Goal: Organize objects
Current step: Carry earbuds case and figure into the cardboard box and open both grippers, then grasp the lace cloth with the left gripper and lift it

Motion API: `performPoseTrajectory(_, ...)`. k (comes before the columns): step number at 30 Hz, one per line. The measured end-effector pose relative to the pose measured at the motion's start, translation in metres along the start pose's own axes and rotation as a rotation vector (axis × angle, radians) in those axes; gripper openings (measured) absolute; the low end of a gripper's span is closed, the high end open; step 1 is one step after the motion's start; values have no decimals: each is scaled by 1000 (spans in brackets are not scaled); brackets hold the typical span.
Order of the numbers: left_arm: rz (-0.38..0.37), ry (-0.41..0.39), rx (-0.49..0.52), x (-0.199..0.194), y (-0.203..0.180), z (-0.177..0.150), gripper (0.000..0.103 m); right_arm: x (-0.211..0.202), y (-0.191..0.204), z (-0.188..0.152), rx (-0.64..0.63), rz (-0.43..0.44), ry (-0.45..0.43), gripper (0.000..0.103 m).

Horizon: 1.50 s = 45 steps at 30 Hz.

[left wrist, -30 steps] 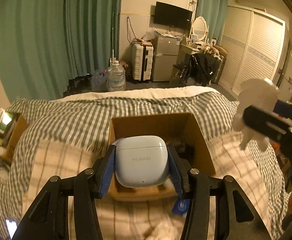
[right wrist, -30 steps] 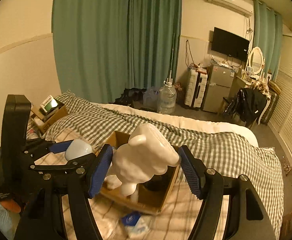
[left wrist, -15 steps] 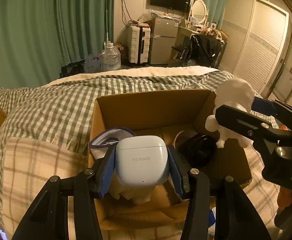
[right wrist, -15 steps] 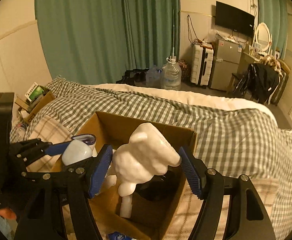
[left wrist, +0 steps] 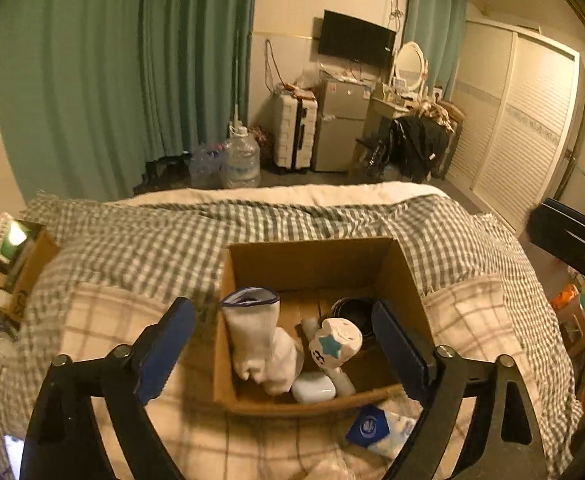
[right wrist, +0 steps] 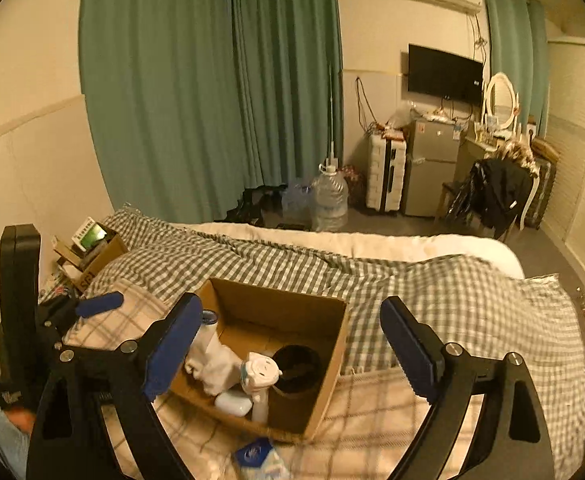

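An open cardboard box [left wrist: 312, 258] [right wrist: 334, 344] sits on the bed. In it lie the pale blue Huawei earbud case [left wrist: 313, 387] [right wrist: 233, 403], the white toy with a blue star [left wrist: 335, 345] [right wrist: 259, 376], a white sock [left wrist: 257, 334] [right wrist: 212, 360] and a black round container [left wrist: 352, 312] [right wrist: 296, 366]. My left gripper [left wrist: 282, 354] is open and empty above the box's near side. My right gripper [right wrist: 290, 352] is open and empty above the box. The left gripper's body [right wrist: 32, 320] shows at the left of the right wrist view.
A blue and white tissue pack [left wrist: 380, 428] [right wrist: 258, 458] lies on the plaid blanket in front of the box. A small cardboard box with books [left wrist: 16, 260] [right wrist: 88, 248] stands left of the bed. Water jugs, a suitcase and a fridge stand beyond the bed.
Both grippers opened. The earbud case left the left gripper and the white toy left the right one; both now lie in the box. Both grippers pulled back up.
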<state>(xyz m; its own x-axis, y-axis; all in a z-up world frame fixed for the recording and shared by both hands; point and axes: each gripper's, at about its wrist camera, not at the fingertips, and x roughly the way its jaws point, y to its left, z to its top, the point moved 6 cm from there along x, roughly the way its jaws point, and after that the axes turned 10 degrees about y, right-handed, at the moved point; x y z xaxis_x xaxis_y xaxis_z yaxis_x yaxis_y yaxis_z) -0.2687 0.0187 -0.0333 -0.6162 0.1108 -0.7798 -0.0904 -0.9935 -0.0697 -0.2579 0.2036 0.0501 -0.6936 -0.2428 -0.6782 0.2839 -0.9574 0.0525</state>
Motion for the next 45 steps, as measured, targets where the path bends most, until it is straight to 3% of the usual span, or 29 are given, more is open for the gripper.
performPoseTrajectory(7, 60, -56, -26, -57, 10, -22, 98, -70, 13, -21, -54, -38, -33, 91)
performPoseTrajectory(13, 110, -54, -17, -71, 11, -65, 98, -85, 21, -63, -66, -41, -19, 92)
performPoseTrajectory(22, 113, 31, -44, -28, 5, -119, 98, -40, 24, -124, -100, -49, 65, 92)
performPoseTrajectory(29, 116, 101, -38, 13, -5, -147, 98, 4, 21, -149, -132, -62, 145, 91)
performPoseTrajectory(37, 60, 268, 44, 74, -32, -189, 98, 55, 7, -169, -128, -81, 231, 91)
performPoseTrajectory(38, 47, 287, 60, 80, -36, -193, 94, 59, 6, -170, -126, -78, 241, 91)
performPoseTrajectory(40, 24, 336, 86, 92, -41, -199, 66, 70, 5, -174, -125, -70, 266, 91)
performPoseTrajectory(41, 14, 363, 94, 98, -43, -202, 38, 75, 6, -175, -128, -66, 276, 91)
performPoseTrajectory(42, 1, 387, 96, 104, -44, -206, 26, 78, 7, -175, -131, -63, 283, 91)
performPoseTrajectory(45, -8, 366, 80, 97, -40, -201, 19, 88, 15, -174, -158, -55, 304, 91)
